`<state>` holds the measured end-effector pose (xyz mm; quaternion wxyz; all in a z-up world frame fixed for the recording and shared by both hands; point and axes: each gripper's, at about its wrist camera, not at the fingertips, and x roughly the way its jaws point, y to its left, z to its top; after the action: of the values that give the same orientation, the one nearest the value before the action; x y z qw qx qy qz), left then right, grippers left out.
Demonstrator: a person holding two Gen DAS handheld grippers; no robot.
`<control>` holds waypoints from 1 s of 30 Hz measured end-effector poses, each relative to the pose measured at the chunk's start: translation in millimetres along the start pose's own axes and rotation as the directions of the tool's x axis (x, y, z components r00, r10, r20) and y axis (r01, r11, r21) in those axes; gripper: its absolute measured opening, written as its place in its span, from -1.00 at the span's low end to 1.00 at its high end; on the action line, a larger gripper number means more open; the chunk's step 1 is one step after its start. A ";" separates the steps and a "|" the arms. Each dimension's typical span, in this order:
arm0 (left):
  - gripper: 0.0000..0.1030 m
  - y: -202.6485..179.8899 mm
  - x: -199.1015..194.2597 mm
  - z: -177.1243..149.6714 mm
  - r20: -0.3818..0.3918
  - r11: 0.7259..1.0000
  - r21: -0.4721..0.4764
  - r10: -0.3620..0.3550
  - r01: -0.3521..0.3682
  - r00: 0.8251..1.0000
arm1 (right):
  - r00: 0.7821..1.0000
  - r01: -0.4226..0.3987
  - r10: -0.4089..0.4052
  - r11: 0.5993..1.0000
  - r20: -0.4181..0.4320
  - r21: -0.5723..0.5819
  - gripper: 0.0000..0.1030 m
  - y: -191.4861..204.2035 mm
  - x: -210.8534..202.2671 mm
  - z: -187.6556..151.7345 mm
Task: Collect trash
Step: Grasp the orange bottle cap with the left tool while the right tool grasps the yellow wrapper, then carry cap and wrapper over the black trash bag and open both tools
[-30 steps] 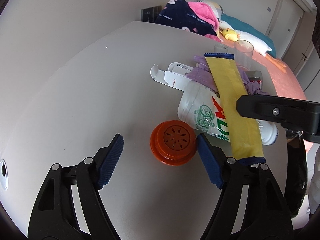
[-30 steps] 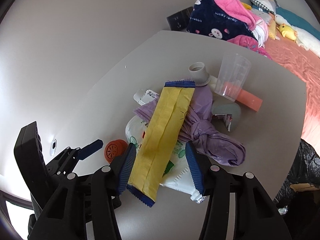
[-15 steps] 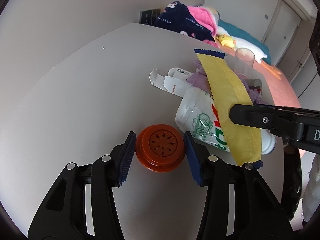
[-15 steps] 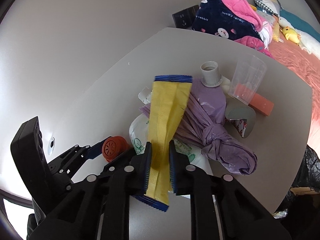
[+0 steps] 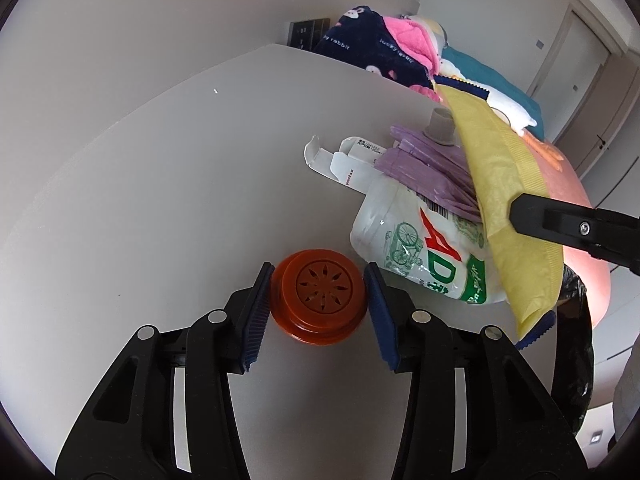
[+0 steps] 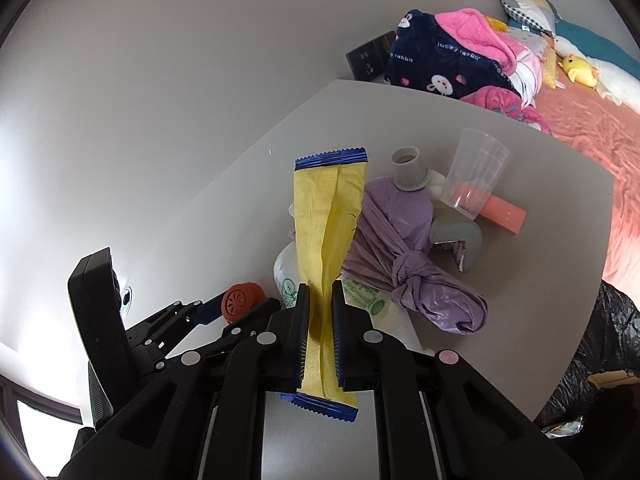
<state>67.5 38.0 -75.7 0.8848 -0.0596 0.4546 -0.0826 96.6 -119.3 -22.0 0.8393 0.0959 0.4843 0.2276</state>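
Right claw [image 6: 320,332]: was clamped together on the lower part of the yellow wrapper [image 6: 326,216], which was held raised, its blue-edged top free above the pile.
Left claw [image 5: 318,300]: its jaws were closing around the orange lid [image 5: 319,296]; both pads were seen right against the lid's sides, so it was judged gripped, with the lid on the worktop [image 5: 160,168].
Left on the worktop: the white printed bag [image 5: 424,248], the knotted purple bag [image 6: 404,256], a flattened white carton [image 5: 344,162], a grey cap [image 6: 408,170], a clear plastic cup [image 6: 474,174], a pink block [image 6: 502,214] and a grey curved piece [image 6: 458,236] were all seen lying in or just beside the pile.
Destination: a black trash bag [image 6: 608,340] was seen past the worktop's near right edge; what was in it could not be told.
Progress: judged early; two pieces were taken in hand, neither yet dropped, and most of the pile was left uncollected.
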 end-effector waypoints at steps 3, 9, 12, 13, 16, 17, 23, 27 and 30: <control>-0.13 -0.9 -9.2 -1.3 0.007 1.000 -0.003 -0.002 0.002 1.000 | 1.000 -0.005 0.005 1.000 0.012 0.004 -0.76 -2.6 -9.2 -0.6; -0.13 -11.4 -31.3 -0.8 0.029 1.000 0.008 -0.019 0.019 0.999 | 0.999 -0.016 0.015 1.000 0.038 0.026 -0.76 -11.7 -28.6 -3.4; -0.13 -22.4 -43.1 1.1 0.049 0.999 0.027 -0.040 0.039 0.998 | 0.998 -0.015 0.013 0.999 0.057 0.031 -0.76 -15.7 -40.0 -6.8; -0.13 -25.8 -46.5 0.6 0.053 0.999 0.033 -0.044 0.042 0.998 | 0.998 -0.014 0.012 0.999 0.062 0.032 -0.76 -17.1 -43.6 -8.2; -0.13 -39.6 -54.9 1.9 0.064 0.997 0.061 -0.059 0.056 0.996 | 0.997 -0.011 0.008 0.999 0.083 0.040 -0.76 -21.8 -56.5 -11.1; -0.13 -44.0 -57.0 1.9 0.066 0.996 0.070 -0.064 0.060 0.996 | 0.996 -0.009 0.005 0.999 0.092 0.043 -0.76 -24.1 -61.7 -12.3; -0.13 -71.6 -67.1 1.6 0.068 0.987 0.123 -0.114 0.105 0.991 | 0.992 0.004 -0.013 0.998 0.128 0.067 -0.76 -35.7 -87.7 -21.6; -0.13 -93.0 -71.2 2.5 0.068 0.978 0.164 -0.144 0.131 0.987 | 0.988 0.019 -0.032 0.996 0.149 0.085 -0.76 -45.6 -104.1 -27.9; -0.13 -106.2 -73.8 2.1 0.067 0.971 0.186 -0.166 0.151 0.984 | 0.985 0.032 -0.048 0.994 0.165 0.101 -0.76 -54.2 -115.3 -31.2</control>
<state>17.2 -51.1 3.3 0.8952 -0.0188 0.4021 -0.1913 36.2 -223.5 30.1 0.8757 0.1461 0.4244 0.1779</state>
